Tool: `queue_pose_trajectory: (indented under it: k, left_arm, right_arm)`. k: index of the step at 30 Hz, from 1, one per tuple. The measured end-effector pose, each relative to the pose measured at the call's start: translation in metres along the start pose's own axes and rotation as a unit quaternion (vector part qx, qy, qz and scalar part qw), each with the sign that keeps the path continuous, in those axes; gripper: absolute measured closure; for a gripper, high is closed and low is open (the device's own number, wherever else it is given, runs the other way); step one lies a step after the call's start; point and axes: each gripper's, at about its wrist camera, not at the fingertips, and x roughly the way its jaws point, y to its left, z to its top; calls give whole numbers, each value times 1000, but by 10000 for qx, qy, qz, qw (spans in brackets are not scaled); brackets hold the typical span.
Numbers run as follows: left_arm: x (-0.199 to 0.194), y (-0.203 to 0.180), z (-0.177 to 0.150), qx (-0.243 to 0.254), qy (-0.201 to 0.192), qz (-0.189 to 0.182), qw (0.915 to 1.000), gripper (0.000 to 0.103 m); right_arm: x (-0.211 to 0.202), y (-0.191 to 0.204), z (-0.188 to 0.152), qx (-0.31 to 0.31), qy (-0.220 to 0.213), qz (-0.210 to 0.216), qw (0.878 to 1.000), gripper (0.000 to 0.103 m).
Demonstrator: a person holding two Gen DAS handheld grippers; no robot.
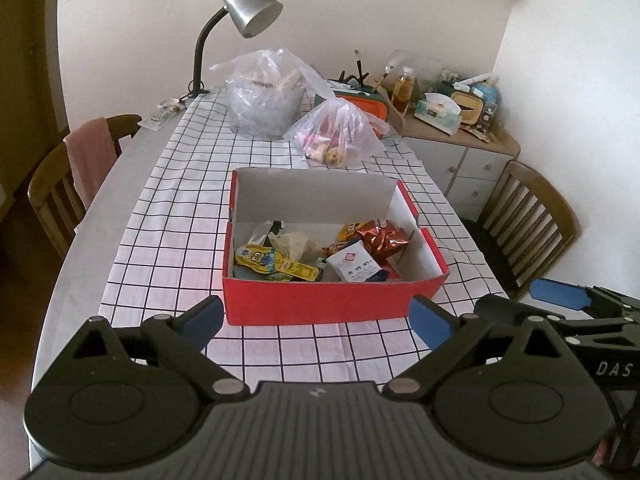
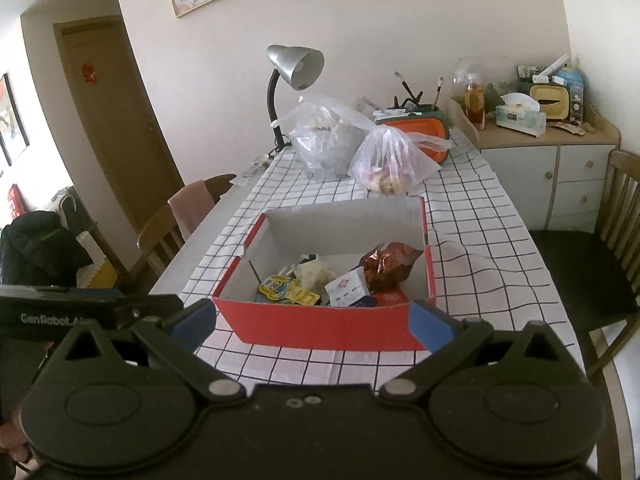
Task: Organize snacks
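Observation:
A red cardboard box (image 1: pixel 320 300) (image 2: pixel 320 328) with white inner walls stands on the checked tablecloth. Inside lie several snack packs: a yellow cartoon pack (image 1: pixel 272 264) (image 2: pixel 280 286), a white sachet (image 1: pixel 356 266) (image 2: pixel 346 288), a shiny brown-red bag (image 1: pixel 384 238) (image 2: pixel 390 266) and a pale wrapped piece (image 1: pixel 298 244). My left gripper (image 1: pixel 318 320) hangs just in front of the box's near wall, open wide, nothing between its blue pads. My right gripper (image 2: pixel 312 322) is also open and empty before the box. In the left wrist view the right gripper (image 1: pixel 568 300) shows at the right edge.
Two clear plastic bags (image 1: pixel 264 92) (image 1: pixel 340 132) sit beyond the box, beside a silver desk lamp (image 1: pixel 248 8) and an orange container (image 2: pixel 420 128). Wooden chairs (image 1: pixel 60 184) (image 1: pixel 532 216) flank the table. A cluttered cabinet (image 2: pixel 552 140) stands at the back right.

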Motion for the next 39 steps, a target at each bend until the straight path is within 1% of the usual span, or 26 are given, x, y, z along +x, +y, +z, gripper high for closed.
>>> queue_pose_trajectory:
  k: [8,39]
  left_arm:
    - [-4,-2,-2,-5,24,70,10000,3]
    - [-12,-3,2,-38,-72,-51,10000,3]
  right_arm:
    - [-3,0,0,-1,-40,-4,10000,0]
    - [-4,1,5,-38,-102,-77,9999,0]
